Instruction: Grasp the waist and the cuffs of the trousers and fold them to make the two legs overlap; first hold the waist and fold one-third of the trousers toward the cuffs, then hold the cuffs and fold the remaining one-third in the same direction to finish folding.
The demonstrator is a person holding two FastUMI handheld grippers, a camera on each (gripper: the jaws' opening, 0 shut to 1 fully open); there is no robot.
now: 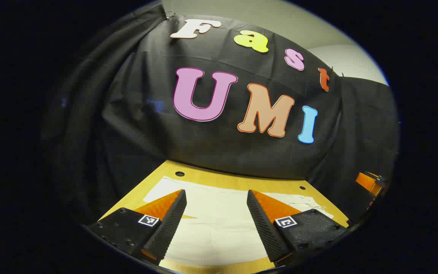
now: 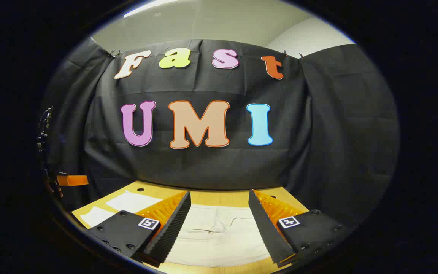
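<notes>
Two grippers hover above a wooden table, each with its fingers spread wide apart and clamped on nothing. Left gripper view: left gripper (image 1: 216, 224) nearest, its fingers framing a flat stretch of the off-white trousers (image 1: 219, 228) lying below and apart from them; the cloth runs away toward the far side of the table (image 1: 238, 182), a frayed edge showing at right; two round holes pierce the tabletop near its far edge; beyond stands the black cloth wall (image 1: 211, 152). Right gripper view: right gripper (image 2: 219, 224) nearest, its fingers straddling a wrinkled part of the trousers (image 2: 215, 238) without touching it; further pale cloth lies to the left on the table (image 2: 219, 198); the black wall (image 2: 203, 167) stands behind.
</notes>
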